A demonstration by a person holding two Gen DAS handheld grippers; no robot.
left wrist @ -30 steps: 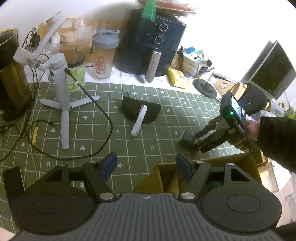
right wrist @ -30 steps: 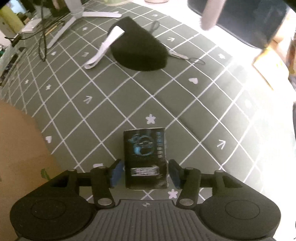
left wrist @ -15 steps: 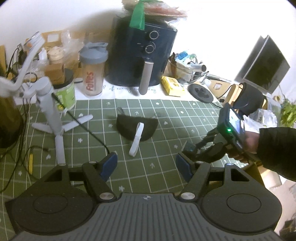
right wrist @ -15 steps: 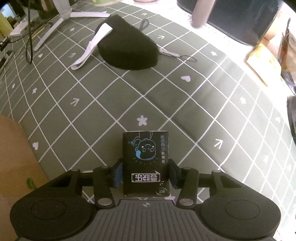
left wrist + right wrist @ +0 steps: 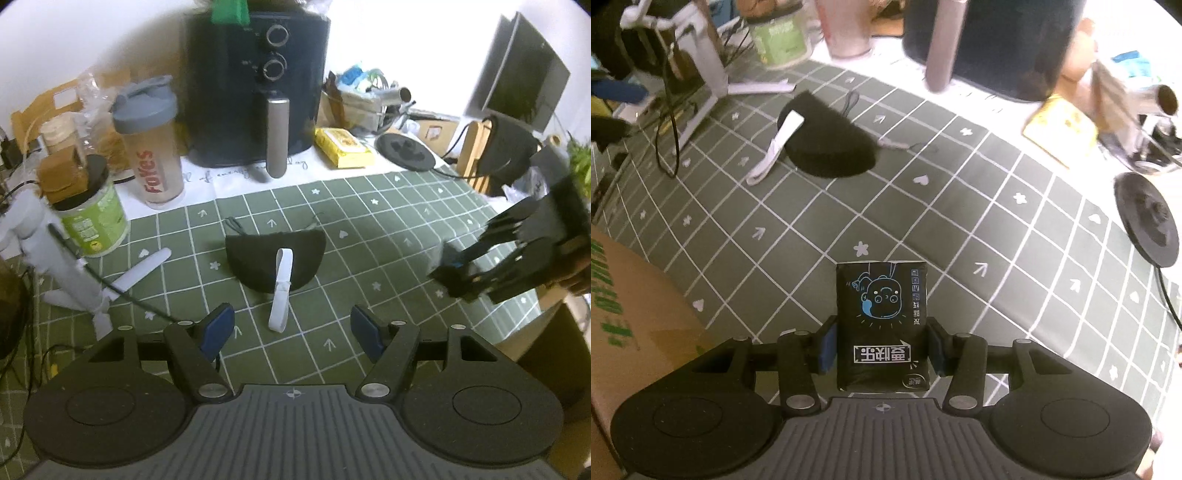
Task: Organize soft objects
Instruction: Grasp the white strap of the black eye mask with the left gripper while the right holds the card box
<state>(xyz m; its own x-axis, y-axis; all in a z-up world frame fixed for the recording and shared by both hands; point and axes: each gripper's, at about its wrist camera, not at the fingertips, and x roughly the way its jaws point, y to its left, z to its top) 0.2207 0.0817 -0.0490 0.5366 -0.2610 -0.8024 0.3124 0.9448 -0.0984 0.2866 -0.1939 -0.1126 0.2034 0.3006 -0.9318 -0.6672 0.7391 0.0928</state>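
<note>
Black soft tissue pack [image 5: 882, 325] with blue cartoon sits clamped by its long sides in my right gripper [image 5: 881, 349], above the green grid mat [image 5: 997, 229] — light, squashy, so a gentle squeeze seems enough. My left gripper [image 5: 291, 328] hangs released near the black cloth mask [image 5: 275, 260] — limp, probably best pinched at its edge.

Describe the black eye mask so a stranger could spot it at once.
Start at the big dark air fryer at the back, then come forward onto the green grid-patterned mat. The black half-moon fabric eye mask lies flat there. Nothing else on the mat has its white elastic strap trailing forward off it.
</note>
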